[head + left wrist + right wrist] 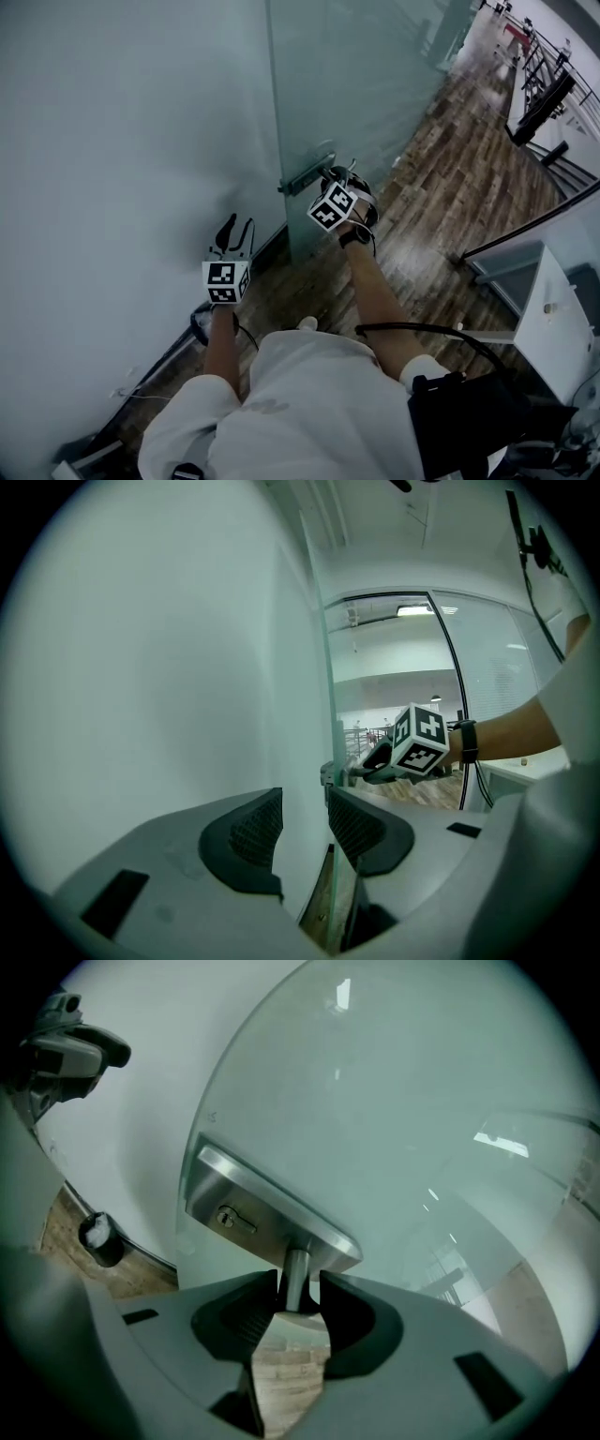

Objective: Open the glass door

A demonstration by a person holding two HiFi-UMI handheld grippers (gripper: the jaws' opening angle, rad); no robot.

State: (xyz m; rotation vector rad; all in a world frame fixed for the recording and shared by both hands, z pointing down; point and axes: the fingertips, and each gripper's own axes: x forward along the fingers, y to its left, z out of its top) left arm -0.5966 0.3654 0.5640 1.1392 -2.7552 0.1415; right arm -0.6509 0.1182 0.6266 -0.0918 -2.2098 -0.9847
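Right tool (298,1290) pinching handle (296,1265) stem on glass door (394,1129); left tool (303,810) spread, empty.

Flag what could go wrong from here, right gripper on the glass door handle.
1. The right gripper pinches only the thin round neck of the door handle, near the pad tips; it may slip or spin once the pull starts.
2. The left gripper hangs open close to the frosted wall panel beside the glass door; if the door swings toward the person, it could get struck.
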